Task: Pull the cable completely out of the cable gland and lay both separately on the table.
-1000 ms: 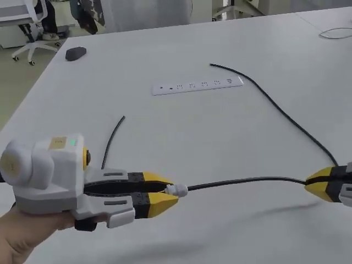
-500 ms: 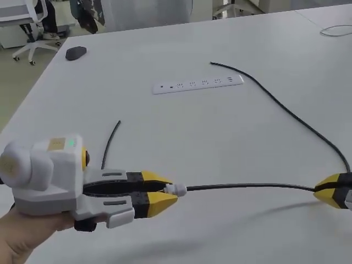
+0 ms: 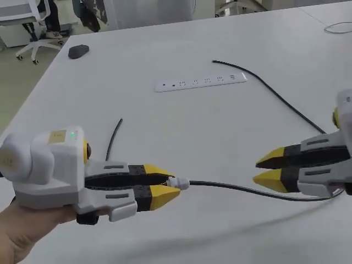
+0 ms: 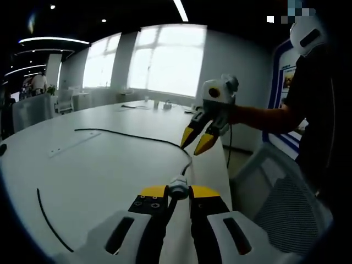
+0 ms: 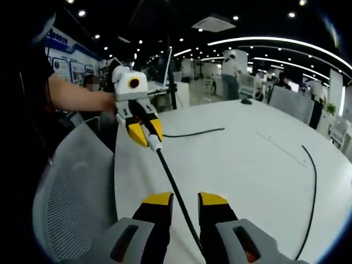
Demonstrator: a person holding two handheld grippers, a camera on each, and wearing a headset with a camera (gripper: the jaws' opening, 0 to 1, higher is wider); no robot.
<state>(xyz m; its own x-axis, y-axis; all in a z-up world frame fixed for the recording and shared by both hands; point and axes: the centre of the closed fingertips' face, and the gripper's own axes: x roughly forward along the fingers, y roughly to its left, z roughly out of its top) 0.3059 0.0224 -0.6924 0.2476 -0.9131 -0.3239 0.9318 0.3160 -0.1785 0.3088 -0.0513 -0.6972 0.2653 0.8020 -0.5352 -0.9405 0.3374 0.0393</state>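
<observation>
Two grippers are over the white worktop [image 3: 165, 44], one in each of the person's hands. In the head view the left gripper [image 3: 171, 187] sits at about 8 o'clock in the frame, its two yellow-tipped jaws closed on the one white cable gland [image 3: 177, 183], which juts out from between the tips. The left gripper view shows the same hold: the gland [image 4: 177, 187] sits clamped between that gripper's [image 4: 179, 192] tips.

One long black cable [image 3: 236, 188] leaves the gland toward 3 o'clock and sags in a shallow curve. It passes beneath the right gripper [image 3: 263, 171], then runs across the worktop toward 12 o'clock. Its free end lies beside the right end of the single white power strip [image 3: 201, 82]. The cable is not yet out of the gland.

The right gripper is at 3 o'clock from the gland, well apart from it, with its jaws spread and gripping nothing. In the right gripper view the cable [image 5: 168, 176] runs through the gap between that gripper's [image 5: 186, 199] parted tips without being pinched, and leads up to the gland [image 5: 152, 144] in the left gripper [image 5: 144, 136].

One short loose piece of black cable [image 3: 113, 140] lies at 11 o'clock from the left gripper. One dark mouse [image 3: 78, 51] rests near the far left edge of the worktop.
</observation>
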